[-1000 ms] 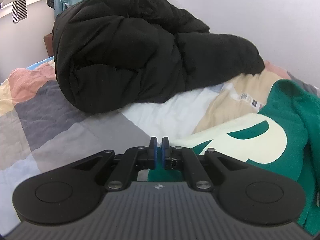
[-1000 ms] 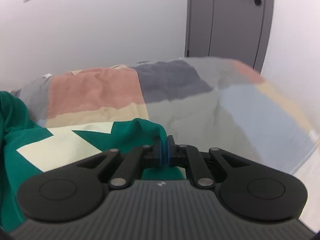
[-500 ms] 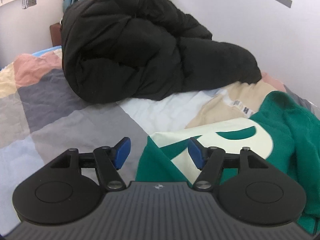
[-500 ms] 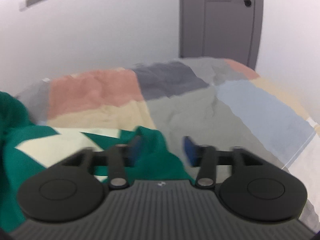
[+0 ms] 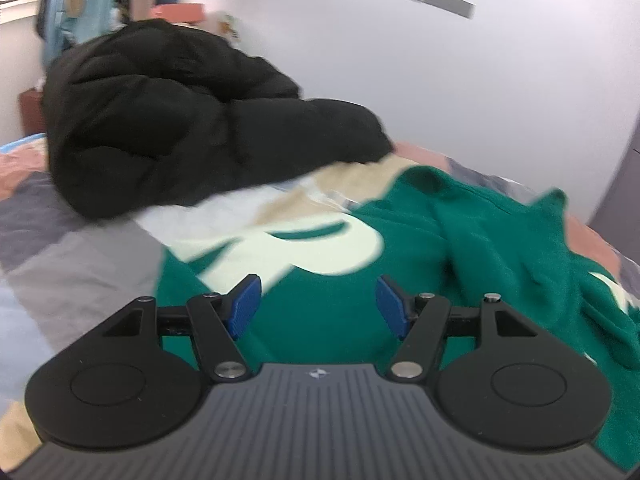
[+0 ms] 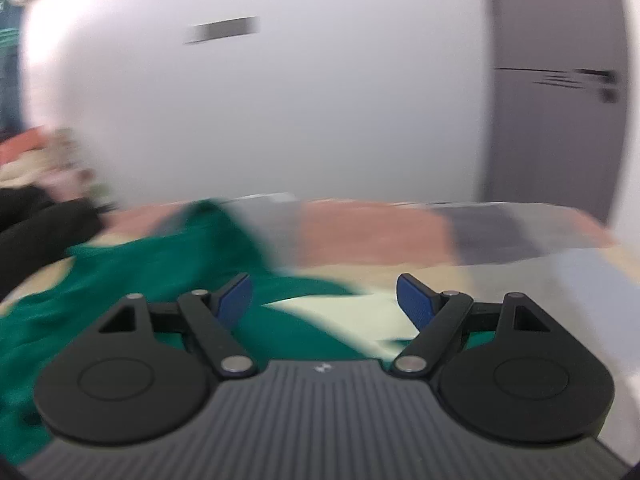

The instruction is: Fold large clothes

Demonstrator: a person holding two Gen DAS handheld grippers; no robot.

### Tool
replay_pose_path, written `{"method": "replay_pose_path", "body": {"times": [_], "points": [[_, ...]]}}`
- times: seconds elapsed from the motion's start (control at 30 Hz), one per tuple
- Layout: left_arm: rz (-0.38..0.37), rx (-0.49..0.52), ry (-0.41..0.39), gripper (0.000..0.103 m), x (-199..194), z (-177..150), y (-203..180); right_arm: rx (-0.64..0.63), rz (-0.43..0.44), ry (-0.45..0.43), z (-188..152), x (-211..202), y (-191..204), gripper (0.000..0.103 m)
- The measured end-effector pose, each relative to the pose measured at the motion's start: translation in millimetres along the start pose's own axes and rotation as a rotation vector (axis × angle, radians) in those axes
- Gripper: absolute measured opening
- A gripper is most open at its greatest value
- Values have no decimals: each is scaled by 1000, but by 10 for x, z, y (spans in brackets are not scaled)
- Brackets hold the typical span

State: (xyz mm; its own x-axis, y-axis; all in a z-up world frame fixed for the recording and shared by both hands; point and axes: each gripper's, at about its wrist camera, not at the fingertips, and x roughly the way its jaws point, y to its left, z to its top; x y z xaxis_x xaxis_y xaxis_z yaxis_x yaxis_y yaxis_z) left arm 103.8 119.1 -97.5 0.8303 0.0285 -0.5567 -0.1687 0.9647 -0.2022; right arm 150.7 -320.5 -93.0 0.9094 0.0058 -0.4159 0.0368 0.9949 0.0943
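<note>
Both grippers are off the cloth here. In the left wrist view the left gripper [image 5: 318, 300] has its blue pads [image 5: 243, 306] spread wide apart, nothing pinched between them, with the green sweatshirt [image 5: 460, 240] lying beyond and below the gap, filling the centre and right of the frame. Its big cream lettering [image 5: 320, 246] sits just above the fingertips, and the garment lies rumpled on the patchwork quilt [image 5: 72, 268], which shows at the left edge. Up in the upper left a bulky black puffer jacket [image 5: 172, 120] is heaped on the bed, its lower edge close to the sweatshirt's far side. Over to the right wrist view, heavily smeared: the right gripper [image 6: 324, 300] has just been opening its jaws, wide now, no fabric caught between the pads [image 6: 416, 300]. The green cloth spreads across the lower left there, a cream patch showing between the fingers; whether the pads brush it is hard to say through the blur. A grey door [image 6: 556, 120] stands at the upper right.
</note>
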Motion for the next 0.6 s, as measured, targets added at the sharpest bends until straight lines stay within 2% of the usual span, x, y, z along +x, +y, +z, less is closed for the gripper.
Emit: {"method": "replay_pose_path", "body": {"times": [0.13, 0.27, 0.4, 0.47, 0.6], "points": [[-49, 23, 1, 69, -46, -97, -164, 21, 199, 81, -188, -6, 397, 81], [-65, 49, 10, 69, -69, -195, -246, 89, 323, 171, -501, 22, 638, 80], [-48, 65, 41, 69, -29, -262, -231, -59, 365, 213, -703, 66, 863, 80], [-32, 70, 56, 69, 1, -273, -210, -85, 385, 233, -760, 134, 890, 81], [-20, 26, 80, 69, 93, -241, -133, -183, 358, 233, -888, 143, 1057, 83]]}}
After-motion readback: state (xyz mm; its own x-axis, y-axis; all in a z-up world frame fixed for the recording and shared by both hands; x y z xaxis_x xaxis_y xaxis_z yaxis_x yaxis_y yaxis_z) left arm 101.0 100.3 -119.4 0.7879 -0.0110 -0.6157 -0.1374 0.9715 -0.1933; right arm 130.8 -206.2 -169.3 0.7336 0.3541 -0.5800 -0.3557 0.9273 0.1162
